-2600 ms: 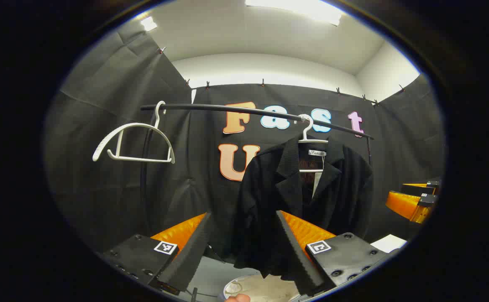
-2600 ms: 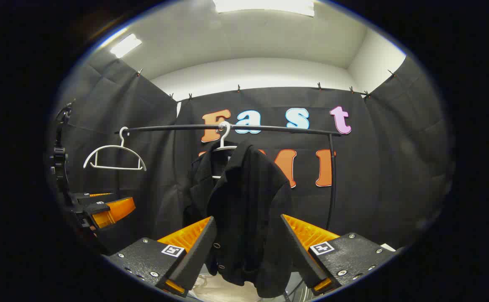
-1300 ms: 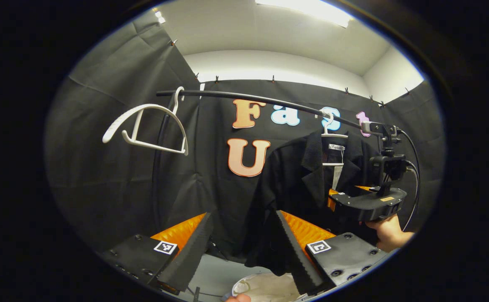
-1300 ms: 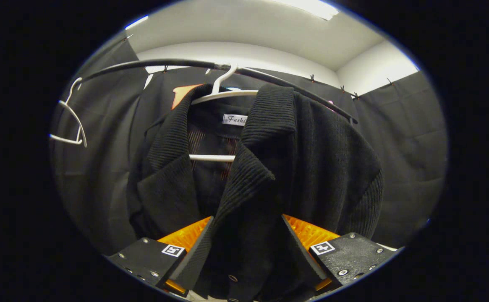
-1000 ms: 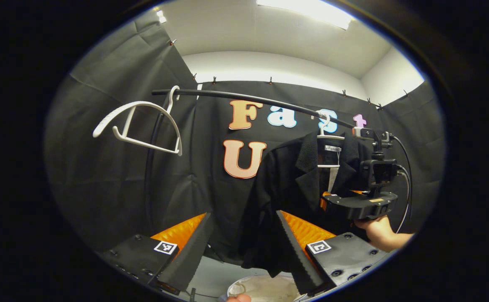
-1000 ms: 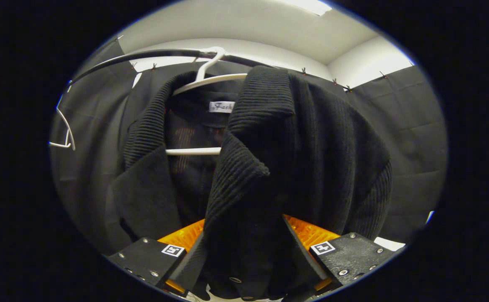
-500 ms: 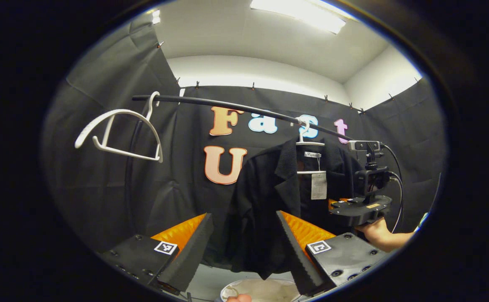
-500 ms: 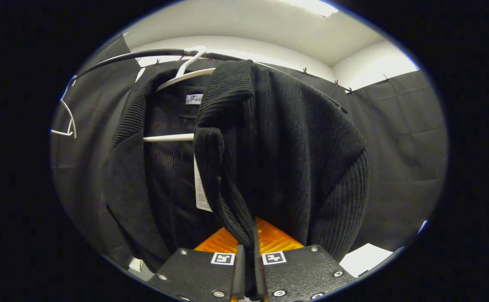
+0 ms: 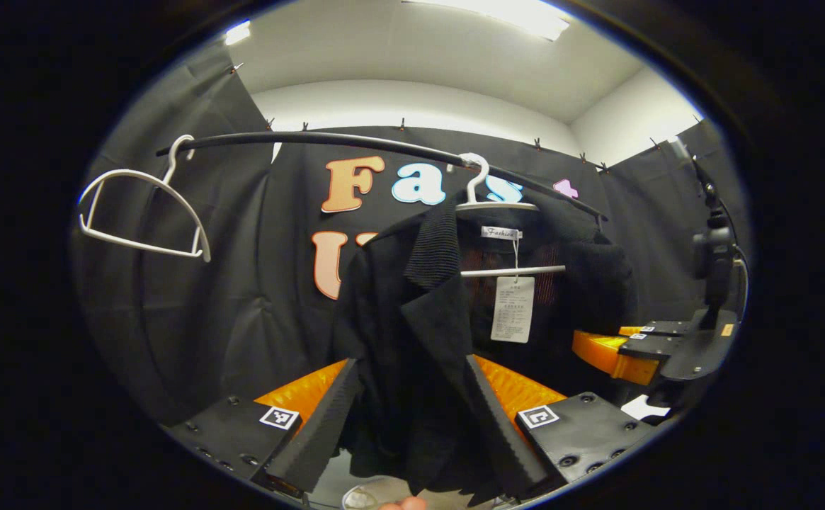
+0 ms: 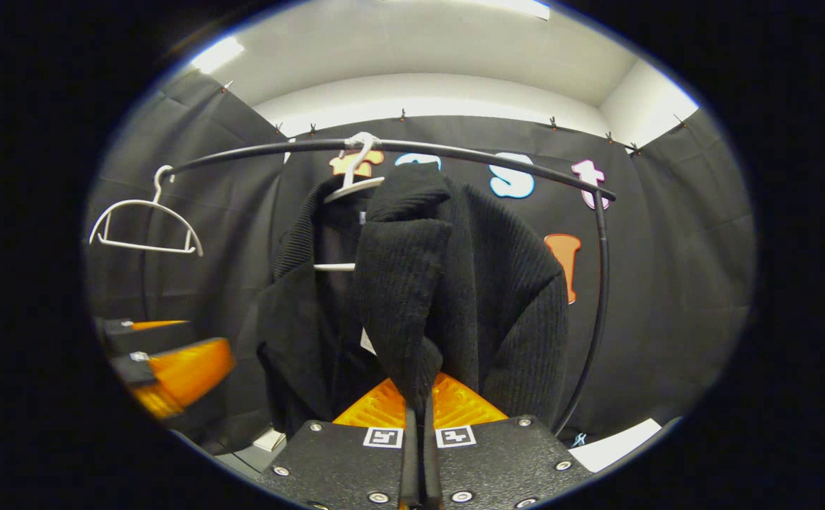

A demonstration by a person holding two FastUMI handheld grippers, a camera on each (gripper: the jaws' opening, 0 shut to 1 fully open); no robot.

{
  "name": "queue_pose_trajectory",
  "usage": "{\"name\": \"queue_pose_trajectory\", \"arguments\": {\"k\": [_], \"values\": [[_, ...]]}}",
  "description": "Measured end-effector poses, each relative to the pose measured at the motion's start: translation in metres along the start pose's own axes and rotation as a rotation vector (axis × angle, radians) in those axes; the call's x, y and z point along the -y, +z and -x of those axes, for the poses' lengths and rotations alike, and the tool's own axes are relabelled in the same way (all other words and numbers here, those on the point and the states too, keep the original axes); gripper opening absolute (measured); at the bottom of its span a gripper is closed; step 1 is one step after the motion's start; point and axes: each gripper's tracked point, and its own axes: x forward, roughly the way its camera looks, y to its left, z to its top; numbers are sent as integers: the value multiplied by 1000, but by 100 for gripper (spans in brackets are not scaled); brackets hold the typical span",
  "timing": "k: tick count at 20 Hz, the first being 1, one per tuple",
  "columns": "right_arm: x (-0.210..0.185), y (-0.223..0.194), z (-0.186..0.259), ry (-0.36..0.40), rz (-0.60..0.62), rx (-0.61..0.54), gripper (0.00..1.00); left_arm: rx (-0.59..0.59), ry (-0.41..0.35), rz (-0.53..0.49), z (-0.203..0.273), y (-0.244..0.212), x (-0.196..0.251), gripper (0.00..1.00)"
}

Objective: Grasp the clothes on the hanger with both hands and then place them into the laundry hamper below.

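A black jacket (image 9: pixel 412 312) hangs on a white hanger (image 9: pixel 486 205) from the black rail (image 9: pixel 313 139). My left gripper (image 9: pixel 412 418) is open low in the left gripper view. The jacket's left front panel hangs in the gap between its fingers; whether it touches them I cannot tell. In the right gripper view my right gripper (image 10: pixel 418 425) is shut on the ribbed lapel edge of the jacket (image 10: pixel 454 283), which stretches from the hanger (image 10: pixel 355 188) down to the jaws. The right gripper (image 9: pixel 582 346) also appears at the right of the left gripper view. The left gripper (image 10: pixel 207 343) is at the left of the right gripper view.
An empty white hanger (image 9: pixel 143 212) hangs at the rail's left end. A paper tag (image 9: pixel 513 319) dangles inside the jacket. The hamper's pale rim (image 9: pixel 359 498) peeks in below my left fingers, beside a fingertip. The rail's upright post (image 10: pixel 596 312) stands right of the jacket.
My right gripper went in to the jacket, shut on its lapel and has drawn back, pulling the lapel out. My left gripper has moved in close, with the left front panel now between its fingers.
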Motion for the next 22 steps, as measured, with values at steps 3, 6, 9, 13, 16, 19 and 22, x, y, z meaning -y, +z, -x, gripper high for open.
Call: {"name": "queue_pose_trajectory", "arguments": {"k": [3,6,9,13,16,19,22], "values": [[0,11,17,-8,36,31,3,16,-51,31,-23,-3,27,93],[-4,18,30,-30,11,23,3,4,-73,18,-51,-17,32,96],[-4,26,40,-74,35,32,3,41,-42,38,-81,-25,28,97],[-8,25,36,-101,35,37,3,57,34,1,-114,-37,6,96],[-9,22,34,-106,28,28,3,25,95,-5,-128,-49,-20,93],[1,18,31,-117,52,20,3,71,137,-30,-121,-31,-59,65],[12,18,22,-124,24,33,3,89,132,-49,-112,-12,-81,13]]}}
